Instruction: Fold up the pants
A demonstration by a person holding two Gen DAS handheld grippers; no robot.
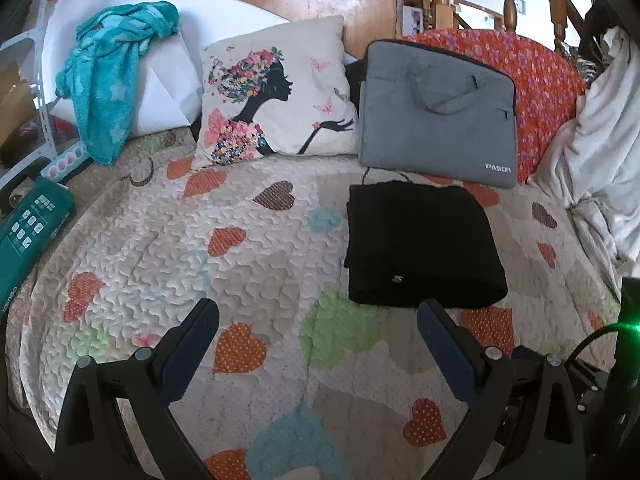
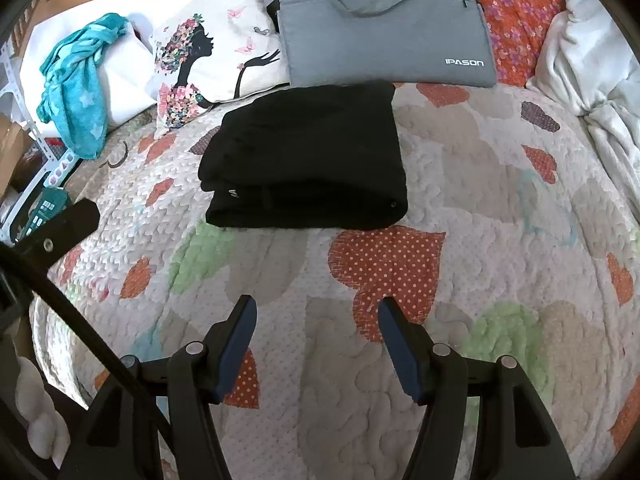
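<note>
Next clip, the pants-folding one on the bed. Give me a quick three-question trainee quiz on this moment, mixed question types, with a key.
1. True or false: the black pants lie folded into a compact stack on the heart-print quilt.
2. Multiple choice: what sits just beyond the pants' far edge? A) the teal towel B) the grey laptop bag C) the white bedding
3. Short answer: how do the jaws of the left gripper and the right gripper stand, and is anything between them?

Key
1. True.
2. B; whether bag and pants touch is unclear.
3. Both stand open and empty, above bare quilt on the near side of the pants.
</note>
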